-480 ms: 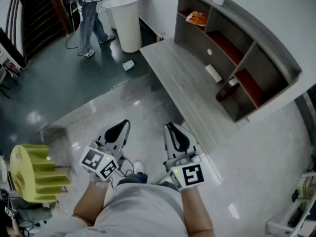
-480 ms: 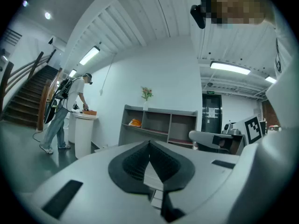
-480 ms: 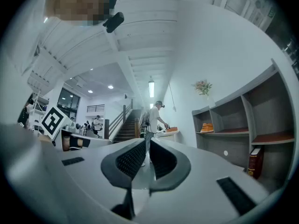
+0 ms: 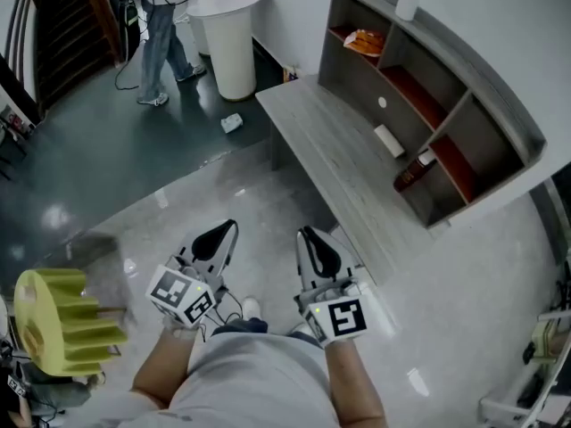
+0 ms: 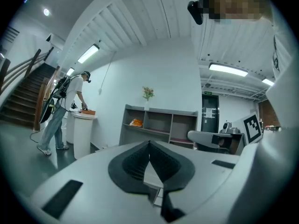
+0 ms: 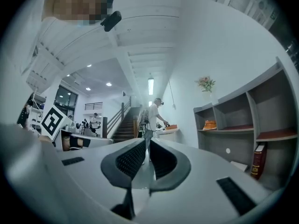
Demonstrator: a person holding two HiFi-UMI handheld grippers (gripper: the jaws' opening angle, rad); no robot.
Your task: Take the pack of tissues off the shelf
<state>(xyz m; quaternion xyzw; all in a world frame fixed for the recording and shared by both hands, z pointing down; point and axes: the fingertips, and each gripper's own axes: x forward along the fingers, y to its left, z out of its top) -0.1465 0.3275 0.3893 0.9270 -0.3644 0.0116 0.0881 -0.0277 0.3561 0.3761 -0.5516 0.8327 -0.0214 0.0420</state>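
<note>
Head view: left gripper (image 4: 229, 226), right gripper (image 4: 307, 232) level, jaws together.

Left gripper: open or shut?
Shut. In the left gripper view, the left gripper has its jaws meeting at the tips, with nothing between them.

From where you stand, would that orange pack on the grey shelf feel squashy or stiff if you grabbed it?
Probably squashy: the orange crinkled plastic pack looks rumpled and uneven, so it should give under a squeeze. Likely light too, being small and low in its compartment of the grey wooden shelf. It lies flat, so rolling or tipping seems unlikely.
</note>
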